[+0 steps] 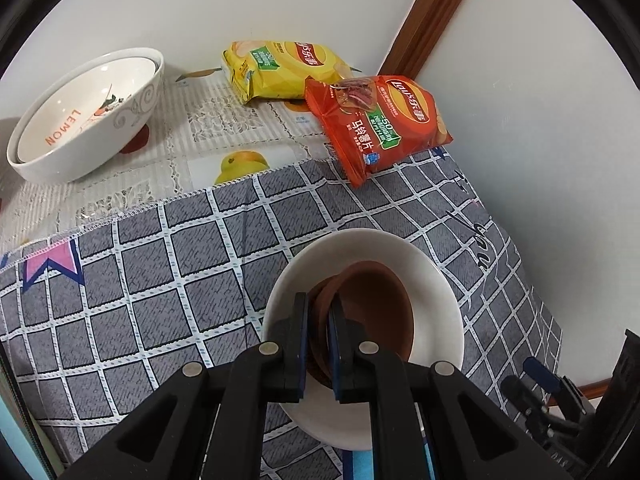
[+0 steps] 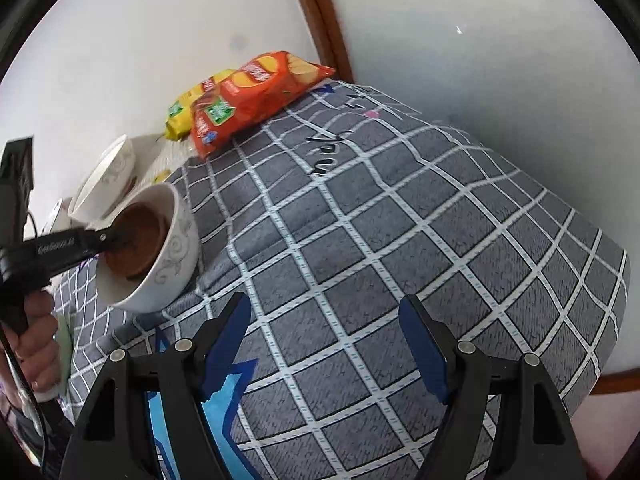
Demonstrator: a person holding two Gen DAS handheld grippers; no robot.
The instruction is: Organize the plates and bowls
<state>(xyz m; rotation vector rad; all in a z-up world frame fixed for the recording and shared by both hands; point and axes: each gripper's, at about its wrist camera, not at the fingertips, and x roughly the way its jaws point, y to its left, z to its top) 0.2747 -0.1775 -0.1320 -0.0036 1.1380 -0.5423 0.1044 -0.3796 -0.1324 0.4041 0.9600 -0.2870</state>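
Left tool (image 1: 318,312) is pinching the brown clay bowl's (image 1: 372,304) rim inside the white ceramic bowl (image 1: 432,280); right tool (image 2: 324,340) is gaping, empty; lifting straight avoids tipping.

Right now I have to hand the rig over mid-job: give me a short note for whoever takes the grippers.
Left gripper: shut on the rim of the brown bowl, which sits inside a white bowl tilted on the checked cloth.
Right gripper: open, empty, over the cloth.
Elsewhere: white LEMON bowl stack at the back by the wall; two chip bags near the corner.
Done: the brown bowl is in the white one.
Left: release it, then probably gather the bowls together.
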